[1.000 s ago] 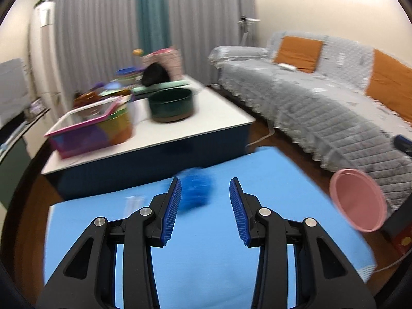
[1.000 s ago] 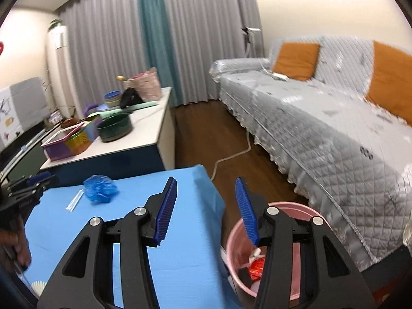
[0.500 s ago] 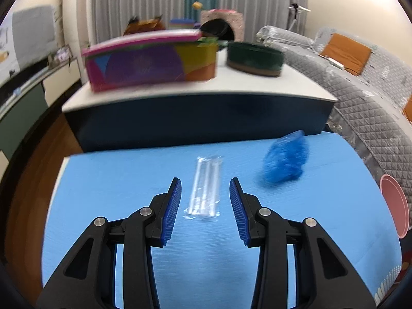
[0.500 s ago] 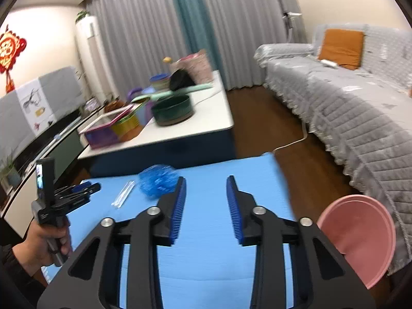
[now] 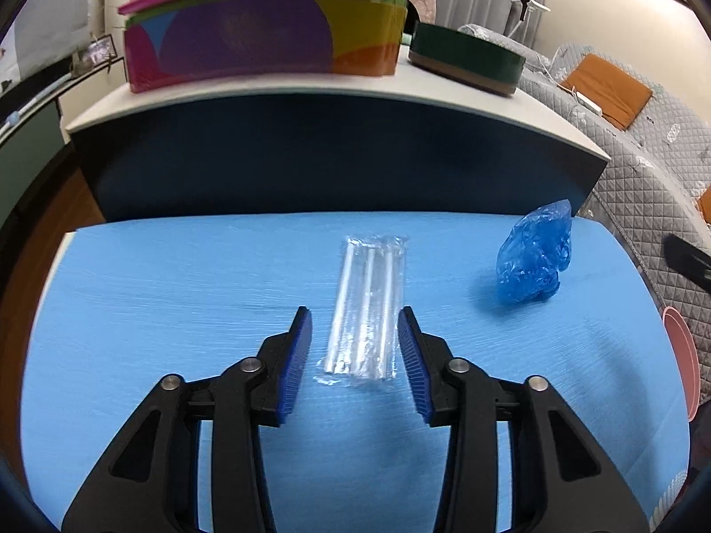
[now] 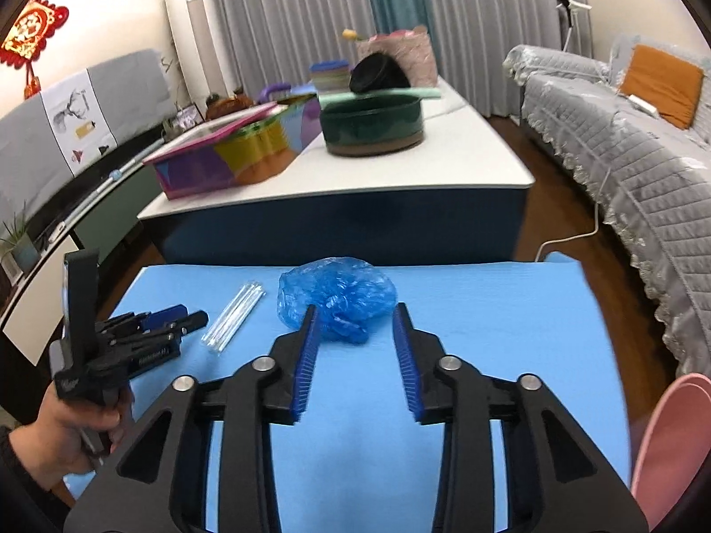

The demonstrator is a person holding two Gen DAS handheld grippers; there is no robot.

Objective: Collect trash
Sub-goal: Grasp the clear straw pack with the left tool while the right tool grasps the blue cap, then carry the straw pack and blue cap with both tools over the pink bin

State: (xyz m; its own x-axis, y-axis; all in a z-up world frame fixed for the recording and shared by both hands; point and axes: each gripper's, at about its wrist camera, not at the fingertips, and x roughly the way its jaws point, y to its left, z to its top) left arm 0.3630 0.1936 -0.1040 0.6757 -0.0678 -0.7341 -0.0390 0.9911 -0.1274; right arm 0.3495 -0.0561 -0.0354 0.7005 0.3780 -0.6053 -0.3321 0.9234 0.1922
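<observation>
Reaching for trash on the blue table: left gripper fingers just widened, astride the clear straw packet, gripping nothing. Right gripper fingers, also just reopened and empty, nosing at the crumpled blue bag. Next, likely: lower, pinch, carry to the pink bin at right.

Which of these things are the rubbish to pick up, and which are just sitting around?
For the job:
clear straw packet
crumpled blue plastic bag
pink bin

Just lying about:
colourful box
green bowl
orange cushion
sofa
</observation>
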